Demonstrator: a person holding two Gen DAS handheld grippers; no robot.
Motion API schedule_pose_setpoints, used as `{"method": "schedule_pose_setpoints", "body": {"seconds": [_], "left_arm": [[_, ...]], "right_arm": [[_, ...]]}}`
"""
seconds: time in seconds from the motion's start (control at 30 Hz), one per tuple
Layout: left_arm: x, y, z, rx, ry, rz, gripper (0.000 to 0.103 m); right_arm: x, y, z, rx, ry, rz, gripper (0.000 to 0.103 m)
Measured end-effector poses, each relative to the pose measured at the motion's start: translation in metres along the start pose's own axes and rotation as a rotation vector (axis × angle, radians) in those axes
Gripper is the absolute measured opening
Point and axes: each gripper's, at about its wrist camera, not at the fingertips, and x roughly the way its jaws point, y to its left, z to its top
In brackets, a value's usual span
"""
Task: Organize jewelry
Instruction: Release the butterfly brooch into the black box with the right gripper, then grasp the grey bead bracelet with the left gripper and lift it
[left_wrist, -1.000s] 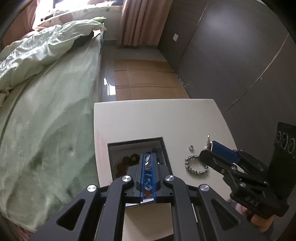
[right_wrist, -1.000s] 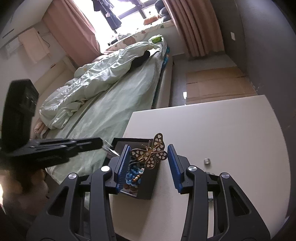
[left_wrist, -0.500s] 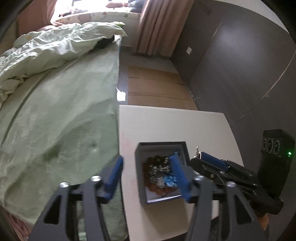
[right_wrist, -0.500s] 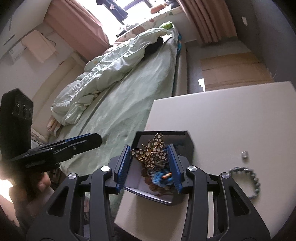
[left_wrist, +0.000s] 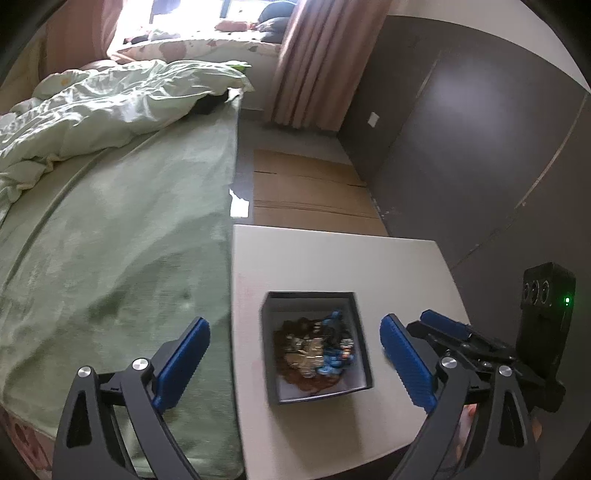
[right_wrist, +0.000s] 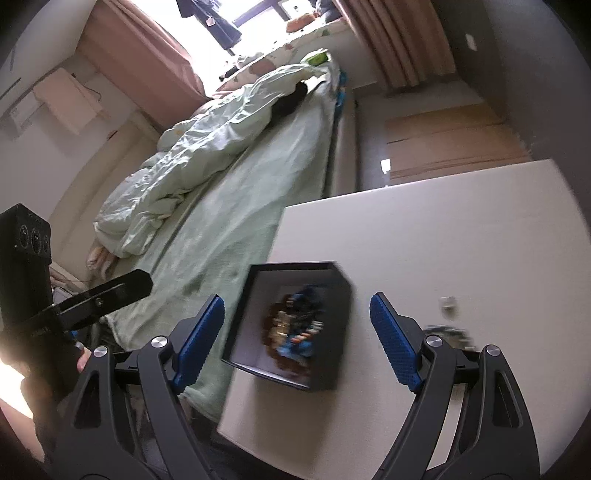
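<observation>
A dark open jewelry box (left_wrist: 271, 373) stands near the left edge of the white table (left_wrist: 332, 258). Inside lies a heap of jewelry (left_wrist: 317, 347): blue beads, brown beads and a gold butterfly piece. My left gripper (left_wrist: 295, 354) is open and empty, held above the box. My right gripper (right_wrist: 297, 336) is open and empty, also above the box (right_wrist: 332, 354). A small silver ring (right_wrist: 447, 302) and part of a bead bracelet (right_wrist: 448, 332) lie on the table (right_wrist: 443, 229) to the right of the box, blurred.
A bed with a green blanket (left_wrist: 110, 240) runs along the table's left edge. Cardboard sheets (left_wrist: 306, 192) lie on the floor beyond the table. A dark wall (left_wrist: 480, 147) stands to the right. The right gripper's body (left_wrist: 480, 347) shows at the left wrist view's right.
Both grippers have opened. The butterfly piece left the right gripper and now lies in the box. The left gripper let go of its item into the box and pulled back.
</observation>
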Motion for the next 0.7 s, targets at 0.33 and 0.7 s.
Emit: {"method": "schedule_pose_setpoints", "body": {"seconds": [0.33, 0.7], "left_arm": [[0.02, -0.058, -0.005, 0.069, 0.023, -0.074, 0.088], [0.072, -0.129, -0.021, 0.182, 0.136, -0.109, 0.06]], "right_arm": [[-0.037, -0.046, -0.004, -0.044, -0.003, -0.115, 0.081], [-0.056, -0.096, -0.012, -0.008, 0.036, -0.22, 0.075]]}}
